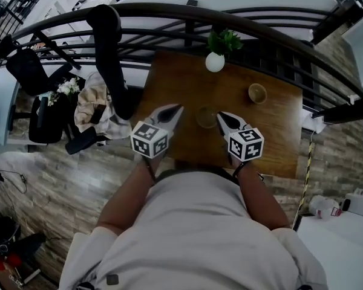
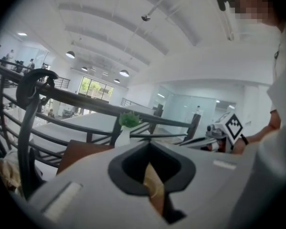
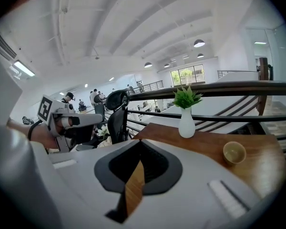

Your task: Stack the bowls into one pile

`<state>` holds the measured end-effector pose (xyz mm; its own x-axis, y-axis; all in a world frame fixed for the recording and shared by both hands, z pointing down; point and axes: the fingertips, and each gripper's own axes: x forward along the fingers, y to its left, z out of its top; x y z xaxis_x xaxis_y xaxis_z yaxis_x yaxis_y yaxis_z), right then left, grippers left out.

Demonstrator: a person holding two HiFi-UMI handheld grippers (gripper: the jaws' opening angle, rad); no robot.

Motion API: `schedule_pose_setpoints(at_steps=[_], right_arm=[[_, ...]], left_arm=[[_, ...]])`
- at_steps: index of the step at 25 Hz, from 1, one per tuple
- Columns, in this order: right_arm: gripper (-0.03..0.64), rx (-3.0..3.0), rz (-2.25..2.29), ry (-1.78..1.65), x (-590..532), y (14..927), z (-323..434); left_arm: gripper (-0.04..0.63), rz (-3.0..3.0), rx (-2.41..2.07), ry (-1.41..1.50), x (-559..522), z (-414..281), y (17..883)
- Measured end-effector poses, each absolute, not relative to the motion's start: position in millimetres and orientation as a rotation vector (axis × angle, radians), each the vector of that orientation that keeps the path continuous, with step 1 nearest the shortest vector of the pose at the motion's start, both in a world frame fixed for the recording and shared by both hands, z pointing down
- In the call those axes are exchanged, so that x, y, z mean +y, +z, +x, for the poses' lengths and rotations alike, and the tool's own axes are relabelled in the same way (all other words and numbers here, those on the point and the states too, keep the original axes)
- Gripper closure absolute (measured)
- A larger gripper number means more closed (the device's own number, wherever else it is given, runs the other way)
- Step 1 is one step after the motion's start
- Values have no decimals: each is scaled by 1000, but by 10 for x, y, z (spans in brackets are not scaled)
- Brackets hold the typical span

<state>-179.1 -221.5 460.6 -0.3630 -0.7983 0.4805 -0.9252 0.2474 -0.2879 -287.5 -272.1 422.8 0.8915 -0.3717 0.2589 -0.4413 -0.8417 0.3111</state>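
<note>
Bowl point(image 1: 206, 116) — second bowl point(image 1: 258, 93) apart

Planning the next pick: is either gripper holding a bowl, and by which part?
Nothing is held. Left gripper and right gripper are shut, empty; near bowl and far bowl lie untouched.

table point(image 1: 278, 138) near edge hidden by person's torso point(image 1: 193, 222), nearer bowl point(image 1: 206, 117) dim, indistinct

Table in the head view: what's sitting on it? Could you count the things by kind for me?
Bowls: 2, one toward the right, one in the middle
Vase with a green plant: 1
Total: 3
</note>
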Motion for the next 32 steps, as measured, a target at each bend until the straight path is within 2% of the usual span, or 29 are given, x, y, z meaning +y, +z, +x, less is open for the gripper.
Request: schedule_pose_setpoints(at_steps=[14, 32], right_arm=[[609, -2220, 1733, 808, -1933, 4533, -1029], [609, -2287, 1694, 808, -1244, 4499, 965]], left_arm=[[591, 2713, -477, 280, -2584, -2141, 4176], [591, 2714, -569, 317, -1824, -277, 4152]])
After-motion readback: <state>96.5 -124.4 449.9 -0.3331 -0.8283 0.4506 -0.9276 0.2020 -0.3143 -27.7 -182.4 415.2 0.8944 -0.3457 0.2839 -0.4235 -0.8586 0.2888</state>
